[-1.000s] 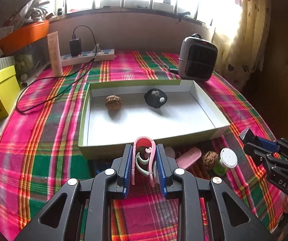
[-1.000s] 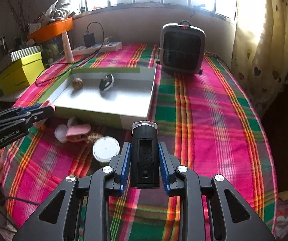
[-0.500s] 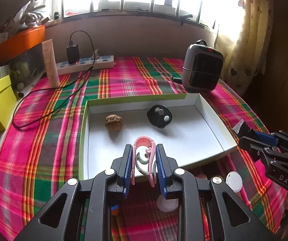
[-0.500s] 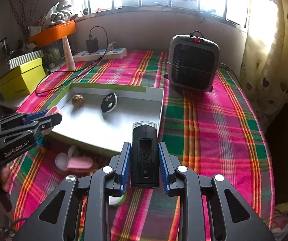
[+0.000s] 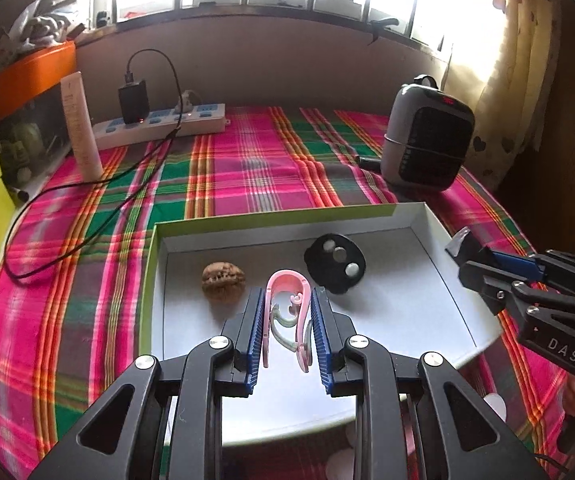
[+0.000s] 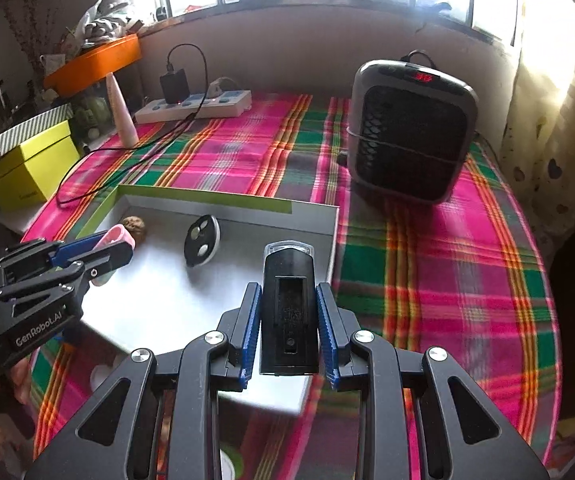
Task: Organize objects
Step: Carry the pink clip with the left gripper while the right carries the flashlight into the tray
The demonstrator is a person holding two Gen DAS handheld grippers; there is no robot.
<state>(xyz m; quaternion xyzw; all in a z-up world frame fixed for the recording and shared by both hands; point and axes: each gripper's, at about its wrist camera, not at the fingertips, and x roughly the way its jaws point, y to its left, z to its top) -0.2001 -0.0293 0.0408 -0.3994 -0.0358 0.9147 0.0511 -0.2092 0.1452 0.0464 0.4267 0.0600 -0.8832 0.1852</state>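
Note:
My left gripper (image 5: 287, 300) is shut on a pink clip (image 5: 289, 312), which hangs above the white floor of the green-edged tray (image 5: 149, 280). A walnut (image 5: 223, 281) and a black round remote (image 5: 335, 264) lie in the tray just beyond it. My right gripper (image 6: 289, 296) is shut on a black rectangular device (image 6: 289, 304) with a clear front tip, held over the tray's near right part (image 6: 333, 240). In the right wrist view the left gripper (image 6: 117, 246) with the pink clip (image 6: 113, 236) hovers at the tray's left, near the walnut (image 6: 134, 226) and the remote (image 6: 202, 239).
A grey heater (image 6: 409, 132) stands on the plaid cloth (image 6: 447, 272) right of the tray. A power strip (image 5: 159, 124) with a charger and cable, a pale tube (image 5: 81, 128) and a yellow box (image 6: 31, 168) sit at the back left. Small white and pink things (image 5: 495, 406) lie before the tray.
Both grippers moved forward from in front of the tray to above its floor, each still holding its object. The loose items before the tray slid under the view.

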